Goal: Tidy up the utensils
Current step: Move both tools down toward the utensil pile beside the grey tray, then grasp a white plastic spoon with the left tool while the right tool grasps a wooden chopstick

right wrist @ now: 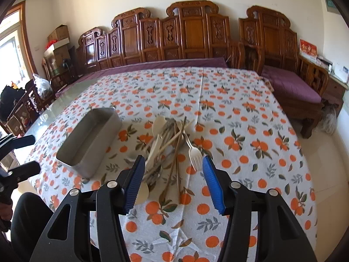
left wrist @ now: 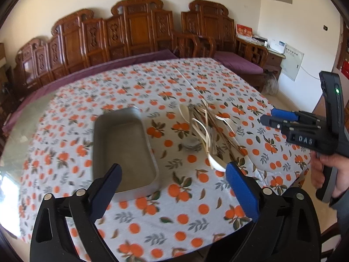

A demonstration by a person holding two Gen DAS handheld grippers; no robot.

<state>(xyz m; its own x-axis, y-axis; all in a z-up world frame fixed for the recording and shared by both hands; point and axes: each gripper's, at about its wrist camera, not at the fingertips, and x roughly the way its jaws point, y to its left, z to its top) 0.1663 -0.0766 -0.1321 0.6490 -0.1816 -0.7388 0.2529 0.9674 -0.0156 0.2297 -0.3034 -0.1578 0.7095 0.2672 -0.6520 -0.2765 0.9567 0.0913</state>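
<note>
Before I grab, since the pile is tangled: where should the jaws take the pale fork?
Probably the pale fork at its neck just behind the tines, coming from above on the near right side: the tines lie clear on the tablecloth, while its handle runs back into the crossed chopsticks.

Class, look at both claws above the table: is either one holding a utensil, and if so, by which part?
Nothing is held. The left claw hangs open over the metal tray, and the right claw is open above the utensil pile, gripping none.
</note>
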